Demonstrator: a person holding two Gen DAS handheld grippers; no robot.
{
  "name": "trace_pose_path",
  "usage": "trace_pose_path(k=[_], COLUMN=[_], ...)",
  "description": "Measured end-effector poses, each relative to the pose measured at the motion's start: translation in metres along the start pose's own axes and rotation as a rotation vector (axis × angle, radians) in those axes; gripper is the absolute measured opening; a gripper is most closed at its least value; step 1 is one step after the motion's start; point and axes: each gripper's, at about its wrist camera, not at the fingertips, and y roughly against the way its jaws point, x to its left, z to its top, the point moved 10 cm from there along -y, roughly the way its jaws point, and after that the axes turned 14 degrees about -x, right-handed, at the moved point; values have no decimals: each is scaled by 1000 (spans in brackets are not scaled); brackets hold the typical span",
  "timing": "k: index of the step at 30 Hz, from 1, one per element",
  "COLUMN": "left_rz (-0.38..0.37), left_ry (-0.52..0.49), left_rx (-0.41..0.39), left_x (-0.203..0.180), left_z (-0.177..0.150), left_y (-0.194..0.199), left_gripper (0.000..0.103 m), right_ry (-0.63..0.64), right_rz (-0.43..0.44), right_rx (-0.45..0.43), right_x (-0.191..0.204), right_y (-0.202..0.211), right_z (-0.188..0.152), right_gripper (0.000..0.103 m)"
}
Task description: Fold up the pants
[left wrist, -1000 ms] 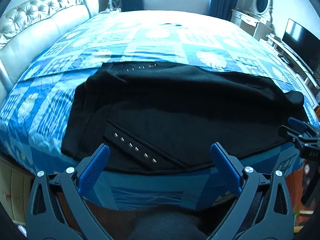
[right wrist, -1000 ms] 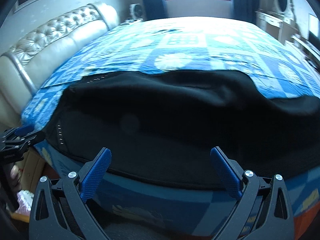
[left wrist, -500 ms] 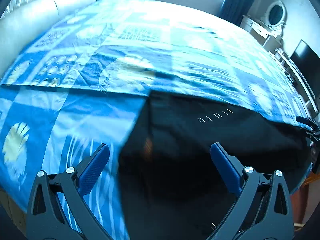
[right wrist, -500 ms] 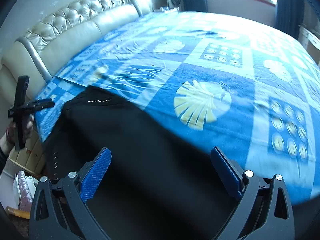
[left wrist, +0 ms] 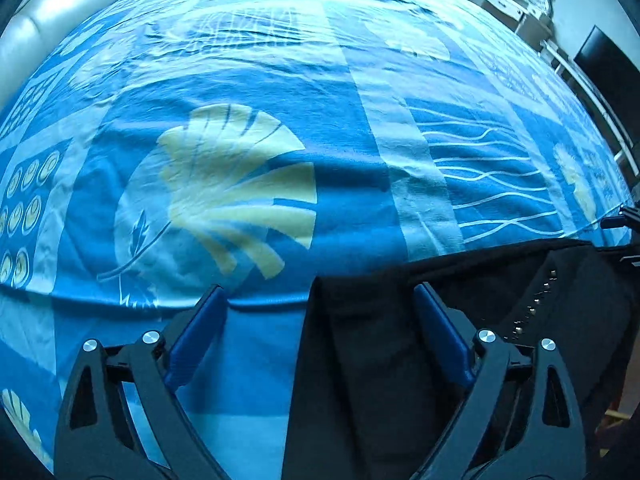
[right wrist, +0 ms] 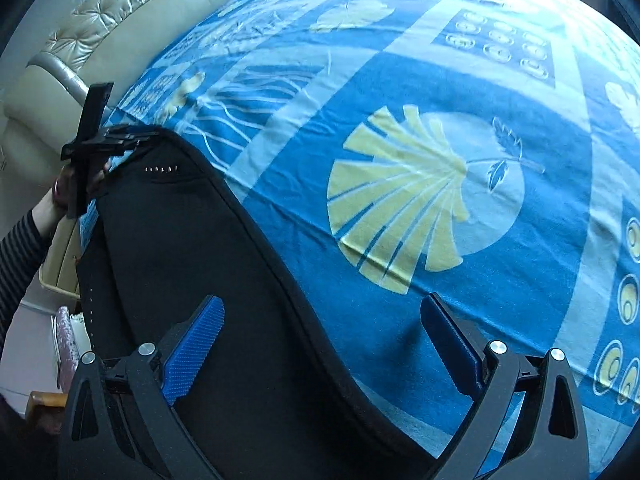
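Between our wide-spread left gripper (left wrist: 320,344) fingers: corner of black, soft, stud-trimmed cloth pants (left wrist: 400,360). Right gripper (right wrist: 320,352) likewise wide apart, straddling the pants' far edge. Neither grips yet. Fabric looks limp and light; best pinched at edge hems. Beyond, blue leaf-print bedspread (right wrist: 400,80), then tufted cream headboard (right wrist: 120,8).

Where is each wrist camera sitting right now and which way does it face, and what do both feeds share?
Left wrist: on the left gripper, jaws open, facing across the blue bedspread over the black pants corner; the right gripper's tip shows at the right edge.
Right wrist: on the right gripper, jaws open, facing the headboard; the left gripper and the person's hand show.
Shared: pants, bedspread.
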Motion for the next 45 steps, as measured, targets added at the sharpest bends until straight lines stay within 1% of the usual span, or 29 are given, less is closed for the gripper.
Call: trace_pose_path(k=[1, 2, 3, 5, 6, 7, 8, 9, 10, 11, 14, 16, 19, 22, 25, 26, 29, 31, 33, 34, 38, 40, 44, 45], left_rz=[-2, -18, -30, -69, -86, -109, -116, -113, -114, -110, -114, -129, -137, -160, -172, -178, -201, -201, -202, -200, -197, -192, -170, -158], left_ry=[-10, -15, -20, -29, -32, -34, -42, -56, -71, -74, -42, -16, -1, 23, 37, 44, 74, 86, 97, 108, 156, 182, 250, 263], left_rx=[-4, 1, 1, 4, 6, 8, 10, 11, 11, 6, -21, -65, -122, -185, -213, -227, -258, -266, -273, -274, -256, -245, -199, -177], left_x=[-1, -3, -5, -12, -15, -20, -25, -27, -30, -31, -29, -28, -30, -34, -38, -41, -46, -49, -48, -49, -47, -45, -38, -37], left_z=[1, 1, 2, 3, 3, 3, 3, 2, 1, 2, 13, 25, 38, 44, 38, 31, 10, -5, -22, -35, -78, -97, -139, -150], left_y=[-1, -1, 0, 2, 4, 6, 7, 8, 9, 11, 21, 36, 59, 93, 118, 133, 165, 182, 196, 204, 218, 220, 214, 209], left_gripper=[91, 85, 81, 62, 55, 43, 39, 37, 33, 33, 32, 32, 32, 31, 31, 31, 31, 31, 31, 31, 31, 32, 31, 31], right_ry=[4, 18, 31, 27, -2, -18, -10, 29, 45, 54, 68, 62, 92, 150, 211, 226, 264, 295, 300, 298, 308, 314, 314, 318], right_rz=[-5, -20, -31, -24, 26, 62, 72, 53, 39, 20, -35, -54, -85, -115, -137, -139, -144, -149, -145, -140, -138, -138, -143, -149], right_rx=[9, 20, 24, 25, 34, 46, 55, 59, 59, 52, -18, -100, -187, -245, -283, -298, -314, -310, -302, -296, -264, -233, -185, -171], right_x=[0, -1, -2, -3, 1, 4, 8, 12, 14, 14, 12, 13, 26, 49, 75, 86, 111, 128, 137, 142, 157, 163, 170, 172], right_y=[-3, -4, -5, -5, -3, -4, -3, -3, -3, 0, 15, 35, 62, 86, 105, 115, 120, 122, 124, 123, 113, 101, 77, 70], right_z=[0, -3, -2, 0, -1, -2, -4, -6, -7, -6, 10, 28, 43, 43, 30, 22, 5, -16, -35, -47, -86, -109, -141, -150], right_gripper=[91, 87, 76, 52, 31, 10, 9, 9, 8, 8, 8, 7, 7, 7, 7, 7, 7, 7, 7, 7, 7, 7, 7, 7])
